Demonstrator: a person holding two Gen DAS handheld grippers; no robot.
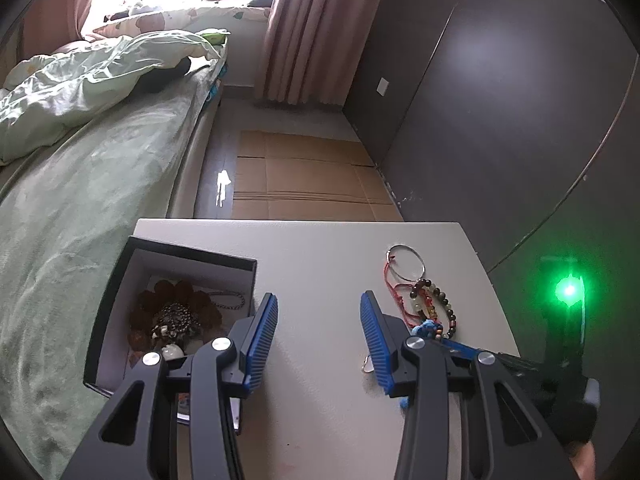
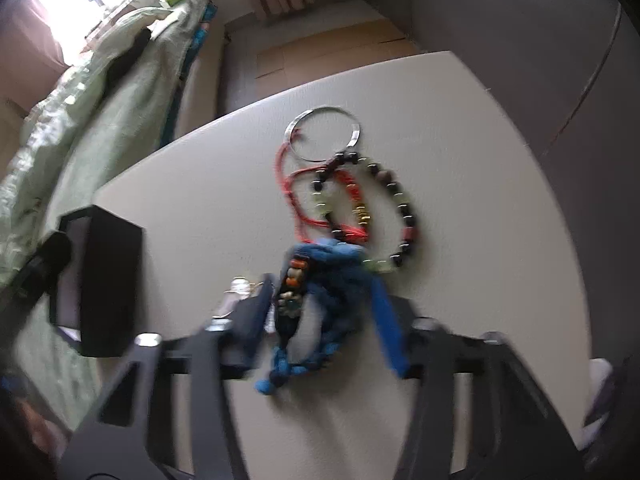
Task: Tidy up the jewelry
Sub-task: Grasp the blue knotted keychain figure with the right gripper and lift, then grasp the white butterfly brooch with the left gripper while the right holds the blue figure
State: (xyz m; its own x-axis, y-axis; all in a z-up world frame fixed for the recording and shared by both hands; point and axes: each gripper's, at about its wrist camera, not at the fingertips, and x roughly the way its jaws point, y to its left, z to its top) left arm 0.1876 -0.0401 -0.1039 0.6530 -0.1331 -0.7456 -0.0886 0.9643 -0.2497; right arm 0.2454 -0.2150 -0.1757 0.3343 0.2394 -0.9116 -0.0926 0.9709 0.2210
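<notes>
Left gripper (image 1: 319, 332) hovered half open and empty over the table (image 1: 320, 248) between box (image 1: 120, 280) and bracelets (image 1: 434, 304); right gripper (image 2: 320, 312), blurred, had blue cord bracelet (image 2: 340, 272) between its jaws, grip unclear.

Table (image 1: 320, 248) off-white; box (image 1: 120, 280) black outside, white inside; braided bracelet (image 2: 332, 276) blue; cord (image 2: 288, 184) red; gripper pads (image 1: 262, 332) ribbed blue.

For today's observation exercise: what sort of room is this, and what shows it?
Most likely a bedroom: a bed with a rumpled quilt, curtains at a window, and a small table beside the bed.
</notes>
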